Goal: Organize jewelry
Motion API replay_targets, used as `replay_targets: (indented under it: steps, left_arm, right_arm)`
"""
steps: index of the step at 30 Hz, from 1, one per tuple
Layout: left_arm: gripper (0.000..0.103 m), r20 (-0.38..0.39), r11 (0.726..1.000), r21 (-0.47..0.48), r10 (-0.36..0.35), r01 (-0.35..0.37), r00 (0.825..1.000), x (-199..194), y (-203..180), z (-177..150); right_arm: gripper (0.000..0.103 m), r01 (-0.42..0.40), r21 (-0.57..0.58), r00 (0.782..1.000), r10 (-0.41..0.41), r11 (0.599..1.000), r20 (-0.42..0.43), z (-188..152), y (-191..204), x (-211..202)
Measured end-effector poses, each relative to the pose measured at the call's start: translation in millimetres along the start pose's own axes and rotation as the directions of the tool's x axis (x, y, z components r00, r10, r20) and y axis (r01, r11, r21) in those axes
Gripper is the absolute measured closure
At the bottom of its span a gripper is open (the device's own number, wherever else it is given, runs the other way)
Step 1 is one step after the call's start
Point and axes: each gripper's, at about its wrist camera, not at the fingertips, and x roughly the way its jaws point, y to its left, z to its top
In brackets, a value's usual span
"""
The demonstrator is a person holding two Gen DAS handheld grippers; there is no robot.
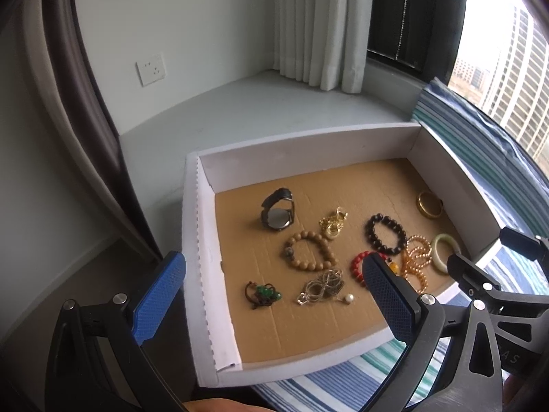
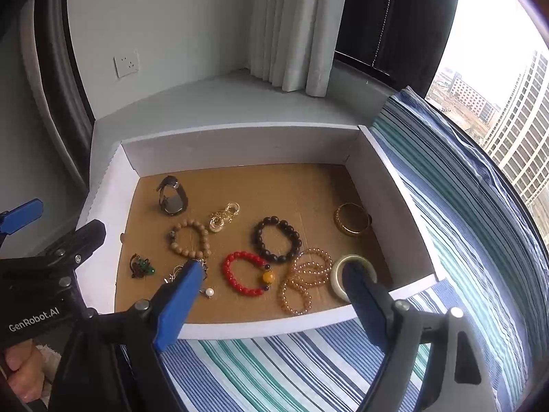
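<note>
Tray: we see a white-walled cardboard tray on striped bedding, jewelry spread over its brown floor.
Left fingers: spread wide, empty, above the tray's near-left corner.
Right fingers: wide apart, holding nothing, over the near edge.
Hidden: a blue pad covers most of the silver chain; the other overlaps the jade bangle.
Hard to read: the green charm is a small tangle.

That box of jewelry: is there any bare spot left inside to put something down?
Yes. The box floor is bare along the back wall, between the watch and gold bangle, and along the front-left by the green charm. The front-right is crowded with bracelets.
</note>
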Motion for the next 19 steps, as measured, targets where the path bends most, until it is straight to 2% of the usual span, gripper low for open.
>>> replay_targets:
  steps: [12,17,19]
  left_arm:
    - [0.001,-0.007,1.000,-0.004,-0.013,0.013,1.000,2.0,0.9,0.0]
    - [0.001,0.042,1.000,0.001,-0.006,0.006,0.999,-5.6,-1.9,-3.7]
    - [0.001,0.037,1.000,0.004,-0.015,0.015,0.999,-6.2,-3.3,-3.9]
  right_arm:
    - [0.018,0.005,0.005,1.000,-0.005,1.000,-0.007,-1.0,-0.4,2.6]
    - [0.018,0.003,0.011,1.000,-0.003,1.000,-0.008,-1.8,-2.6,3.7]
    - [0.018,0.002,0.014,1.000,-0.002,1.000,-0.006,-1.6,-3.3,3.5]
